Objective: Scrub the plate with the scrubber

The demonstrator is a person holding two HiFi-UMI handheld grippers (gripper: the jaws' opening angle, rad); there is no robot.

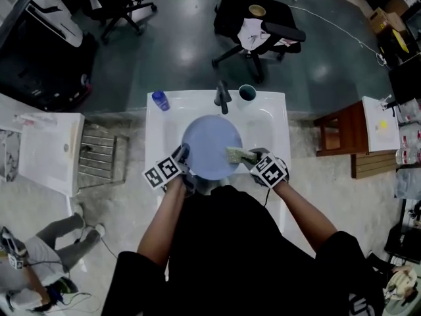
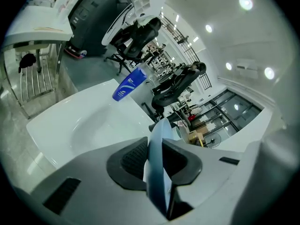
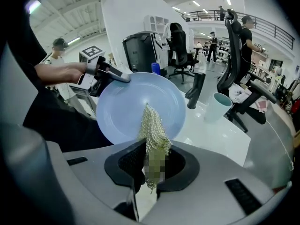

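The plate [image 1: 210, 147], round and pale blue, is held over the basin of a white sink [image 1: 276, 120], its face turned up and toward the person. The left gripper [image 1: 179, 160] has it by the near left rim. In the left gripper view the rim stands edge-on between the two dark fingers [image 2: 133, 158], which are clenched on it from both sides.

The scrubber [image 1: 238, 155], a yellow-green mesh pad, sits at the plate's right edge. The right gripper [image 1: 255, 160] grasps it: in the right gripper view the pad is pinched between the fingers [image 3: 126, 165] and sticks out ahead of them, with its tip lying over the plate's face. Whether the tip touches the plate cannot be told.

Behind the plate a dark tap [image 1: 222, 97] stands at the middle of the sink's far rim. A teal cup [image 1: 247, 93] stands just right of it, and a blue bottle [image 1: 160, 100] stands on the far left corner.

Beyond the sink an office chair [image 1: 260, 18] stands on the grey floor. A wooden stool [image 1: 342, 133] is to the right of the sink, a metal rack [image 1: 99, 153] to the left. Another person [image 1: 33, 255] crouches at the lower left.
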